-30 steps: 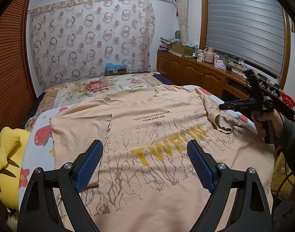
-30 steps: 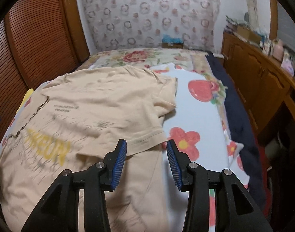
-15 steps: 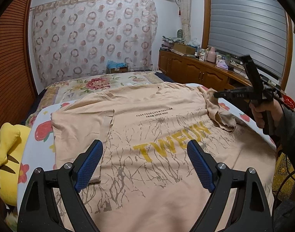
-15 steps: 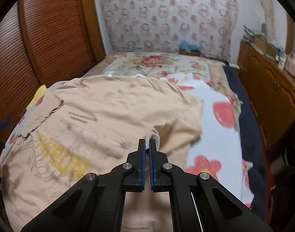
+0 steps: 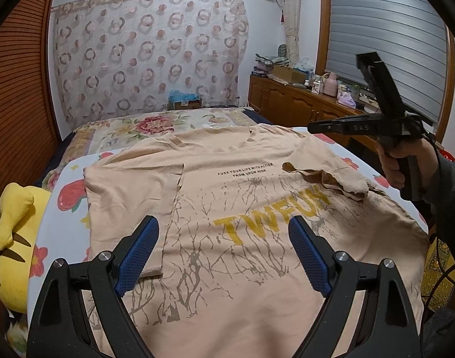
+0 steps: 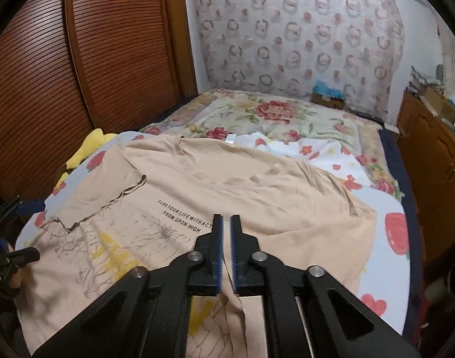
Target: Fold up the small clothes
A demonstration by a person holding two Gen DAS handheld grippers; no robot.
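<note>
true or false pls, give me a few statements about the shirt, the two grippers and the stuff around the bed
1. The left gripper has its jaws wide open over the t-shirt. True.
2. The right gripper is clamped on the sleeve. False: its jaws have just been opening, nothing is between them, and the sleeve lies folded on the shirt.
3. A yellow plush toy lies at the bed's edge. True.
4. The big lettering is red. False: yellow.

Dim, warm indoor light, soft shadows, no glare; heavy fisheye bending with black corner vignette in both views; left wrist view sharp, right wrist view slightly motion-blurred, smeared along the right edge and lower corners
</note>
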